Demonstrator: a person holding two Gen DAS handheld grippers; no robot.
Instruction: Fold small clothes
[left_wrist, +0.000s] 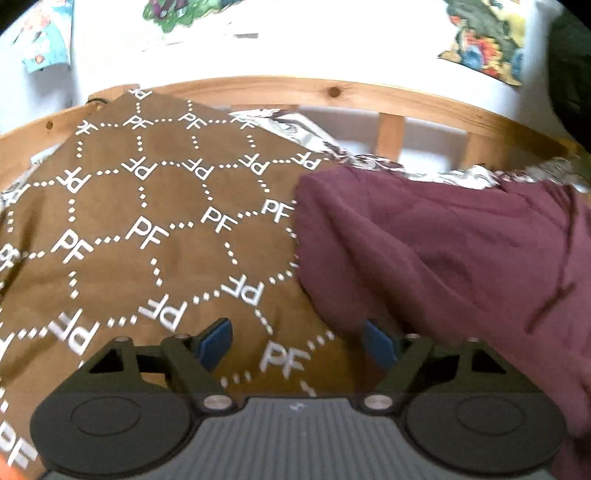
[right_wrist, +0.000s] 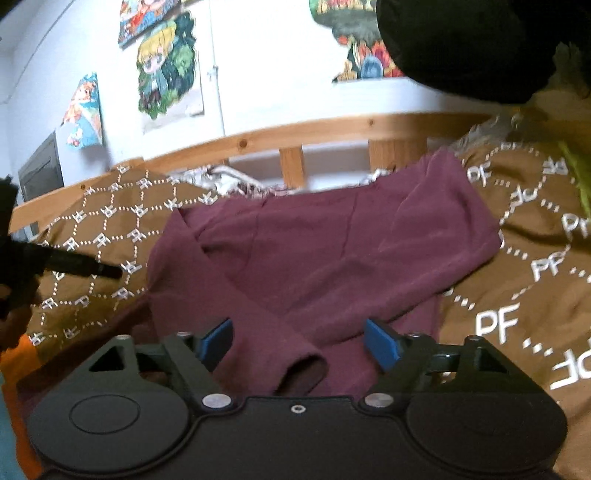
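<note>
Garment: dark maroon long-sleeved top of soft knit fabric (right_wrist: 325, 251), lying spread on the bed cover; in the left wrist view it fills the right side (left_wrist: 443, 251).
Sleeve: one maroon sleeve (right_wrist: 258, 332) runs diagonally across the body of the top, its open cuff (right_wrist: 301, 373) pointing toward the camera and lying between the right gripper's fingers.
Surface: brown fabric bed cover printed with white "PF" letters and dotted hexagon lines (left_wrist: 166, 221), seen on both sides of the top in the right wrist view (right_wrist: 535, 277).
Under-layer: white and dark patterned cloth (left_wrist: 295, 125), showing along the far edge of the cover.
Bed frame: light pine wooden rail with upright slats (left_wrist: 332, 92), running behind the bedding.
Wall: white wall (right_wrist: 258, 74) carrying several colourful cartoon posters (right_wrist: 166, 66).
Left gripper: black two-finger tool with blue pads (left_wrist: 297, 345), jaws spread wide, nothing between them; it hovers over the brown cover just beside the left edge of the top. In the right wrist view a dark finger of it (right_wrist: 85, 267) shows at the left edge.
Right gripper: black two-finger tool with blue pads (right_wrist: 297, 345), jaws spread wide, cuff lying between the fingers with the pads not pressing on it.
Corner item: orange patch (right_wrist: 22, 362) at lower left, too little visible to identify.
</note>
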